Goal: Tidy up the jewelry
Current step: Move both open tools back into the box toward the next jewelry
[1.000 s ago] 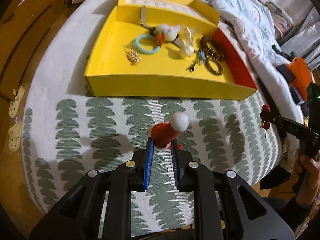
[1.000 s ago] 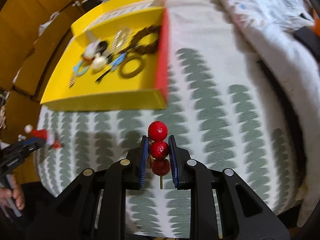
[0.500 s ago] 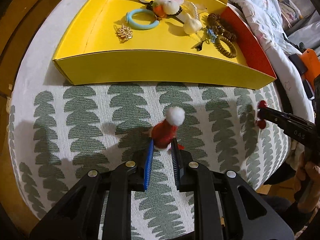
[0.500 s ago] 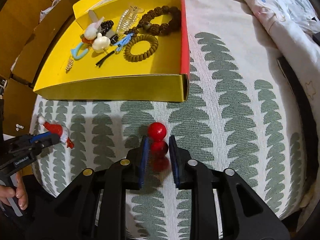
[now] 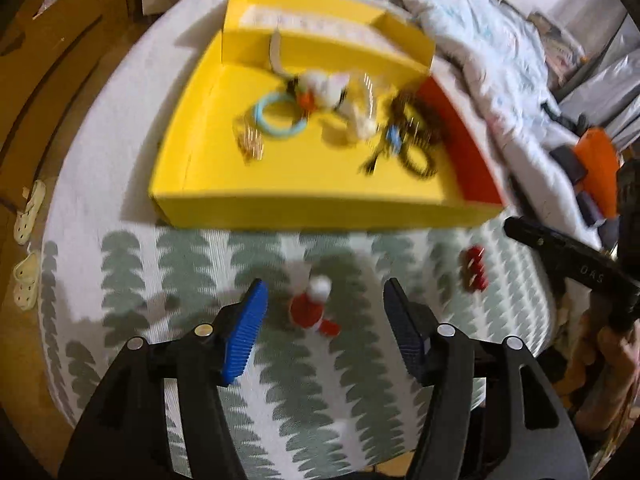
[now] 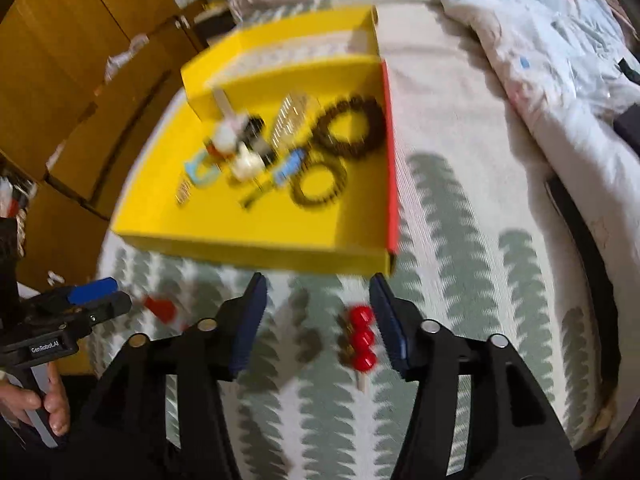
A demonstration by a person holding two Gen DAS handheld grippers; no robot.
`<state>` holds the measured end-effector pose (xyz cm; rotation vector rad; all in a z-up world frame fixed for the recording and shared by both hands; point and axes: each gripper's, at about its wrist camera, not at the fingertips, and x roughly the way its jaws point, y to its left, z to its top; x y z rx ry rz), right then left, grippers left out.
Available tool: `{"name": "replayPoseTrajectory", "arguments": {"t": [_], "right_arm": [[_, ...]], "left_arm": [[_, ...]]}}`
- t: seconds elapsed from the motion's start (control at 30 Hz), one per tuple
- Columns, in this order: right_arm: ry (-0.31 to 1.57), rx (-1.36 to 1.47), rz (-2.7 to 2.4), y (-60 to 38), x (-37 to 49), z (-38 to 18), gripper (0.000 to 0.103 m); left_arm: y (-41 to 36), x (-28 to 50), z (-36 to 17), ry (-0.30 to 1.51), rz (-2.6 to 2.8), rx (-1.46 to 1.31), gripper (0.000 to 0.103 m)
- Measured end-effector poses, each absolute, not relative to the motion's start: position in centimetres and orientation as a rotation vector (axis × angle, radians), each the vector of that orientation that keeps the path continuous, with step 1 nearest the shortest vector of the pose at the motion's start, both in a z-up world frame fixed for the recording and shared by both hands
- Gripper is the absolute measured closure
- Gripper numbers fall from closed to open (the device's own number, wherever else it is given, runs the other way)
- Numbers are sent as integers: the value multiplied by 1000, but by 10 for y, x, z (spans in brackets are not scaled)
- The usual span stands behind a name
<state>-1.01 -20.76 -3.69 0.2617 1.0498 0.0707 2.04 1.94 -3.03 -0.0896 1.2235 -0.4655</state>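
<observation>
A yellow tray point(image 5: 304, 210) point(image 6: 248, 248) with a red right wall holds several pieces: a blue ring point(image 5: 279, 120), white plush clips, brown bead bracelets point(image 6: 352, 128). A red Santa-hat clip with a white pompom point(image 5: 312, 308) lies on the leaf-patterned cloth between the wide-open jaws of my left gripper point(image 5: 322, 330). A red three-berry hairpin point(image 6: 362, 344) lies on the cloth between the open jaws of my right gripper point(image 6: 318, 326), close to the right finger. The hairpin also shows in the left wrist view point(image 5: 474, 268). Both grippers hold nothing.
The leaf-patterned cloth point(image 6: 460, 240) covers a round surface in front of the tray. A rumpled white quilt point(image 6: 560, 60) lies to the right. Wooden furniture point(image 6: 60, 60) stands at the left. Slippers point(image 5: 26, 216) lie on the floor.
Both grippers opened and let go: the Santa-hat clip and the berry hairpin now lie on the cloth. Both grippers pulled back a little; the views are motion-blurred.
</observation>
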Motion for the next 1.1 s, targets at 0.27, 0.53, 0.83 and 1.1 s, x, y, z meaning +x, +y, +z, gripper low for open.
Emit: {"name": "replayPoseTrajectory", "arguments": {"t": [0.27,0.53,0.83,1.1], "right_arm": [[1058,264,93,-189,32,-46,44],[1101,233,75,-187,72,-62,43],[1162,192,39,-188,104,-89,40],[1190,125,4,-186,117,-95,40]], "left_arm": [[19,64,-12,1166,-423,-128,40],[14,111,-38,1219,-354,-101,40],[10,143,-77,1303,-285,-10,40],[7,158,-91,1349,-275,24,40]]}}
